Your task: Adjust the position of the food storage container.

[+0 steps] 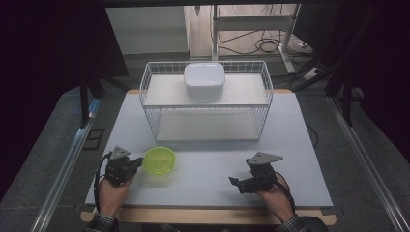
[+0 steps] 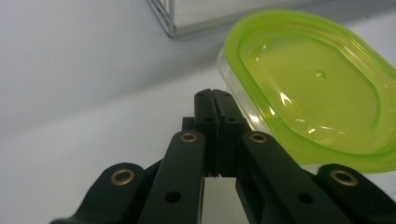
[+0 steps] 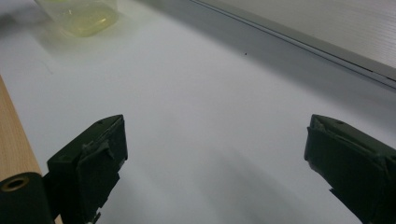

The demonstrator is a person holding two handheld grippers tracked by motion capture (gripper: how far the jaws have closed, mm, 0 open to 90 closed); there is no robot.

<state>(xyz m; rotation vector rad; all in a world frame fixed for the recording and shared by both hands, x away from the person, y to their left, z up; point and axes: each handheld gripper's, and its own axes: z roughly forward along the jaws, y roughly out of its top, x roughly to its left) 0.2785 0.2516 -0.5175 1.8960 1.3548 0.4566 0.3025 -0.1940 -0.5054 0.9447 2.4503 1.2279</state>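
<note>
A clear tub with a lime-green lid (image 1: 160, 160) stands on the white table, front left of centre. My left gripper (image 1: 140, 162) lies just left of it, jaws shut with nothing between them. In the left gripper view the closed tips (image 2: 212, 94) sit right beside the tub's rim (image 2: 317, 88); whether they touch it I cannot tell. My right gripper (image 1: 241, 172) rests low at the front right, well apart from the tub, its jaws wide open and empty (image 3: 215, 154). The tub (image 3: 79, 11) appears far off at the top left of the right gripper view.
A white wire rack (image 1: 205, 104) with two shelves stands at the back middle of the table, a white lidded box (image 1: 204, 79) on its top shelf. The table's wooden front edge (image 1: 208, 216) runs along the near side, also seen beside my right jaw (image 3: 14, 140).
</note>
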